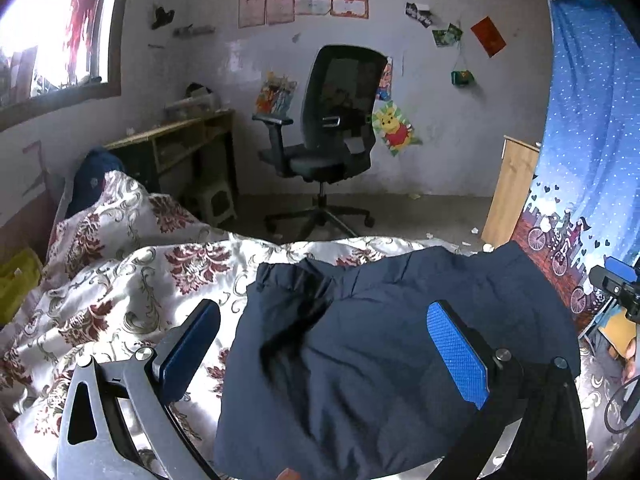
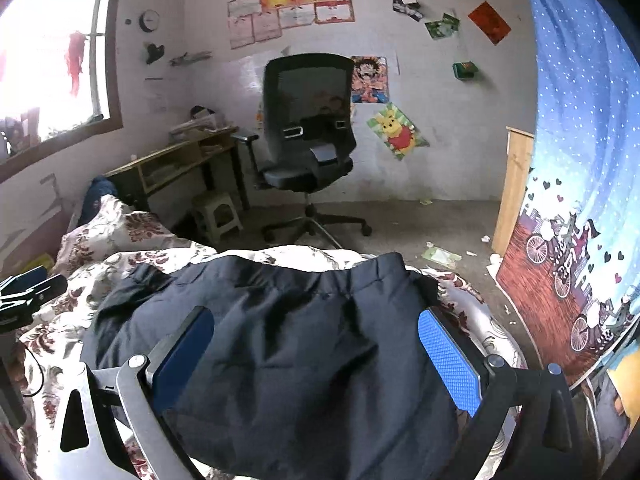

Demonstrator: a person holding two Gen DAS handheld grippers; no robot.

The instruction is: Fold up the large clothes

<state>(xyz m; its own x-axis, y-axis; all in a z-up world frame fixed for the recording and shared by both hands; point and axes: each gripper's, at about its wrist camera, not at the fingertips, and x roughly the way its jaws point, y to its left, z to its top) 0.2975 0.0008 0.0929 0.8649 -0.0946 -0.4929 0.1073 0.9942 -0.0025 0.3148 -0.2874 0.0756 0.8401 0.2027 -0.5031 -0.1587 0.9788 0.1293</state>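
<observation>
Left wrist: left hand-held gripper (image 1: 324,344) and right hand-held gripper (image 2: 316,344) released above navy garment (image 1: 360,340) on quilt (image 1: 120,280)

The left tongs (image 1: 326,354) and the right tongs (image 2: 316,354) look alike: each has one silver metal arm with triangular cut-outs, one black arm, round silver screws at the pivots, and long blue pads (image 2: 450,362) with a fine diamond grid.
</observation>
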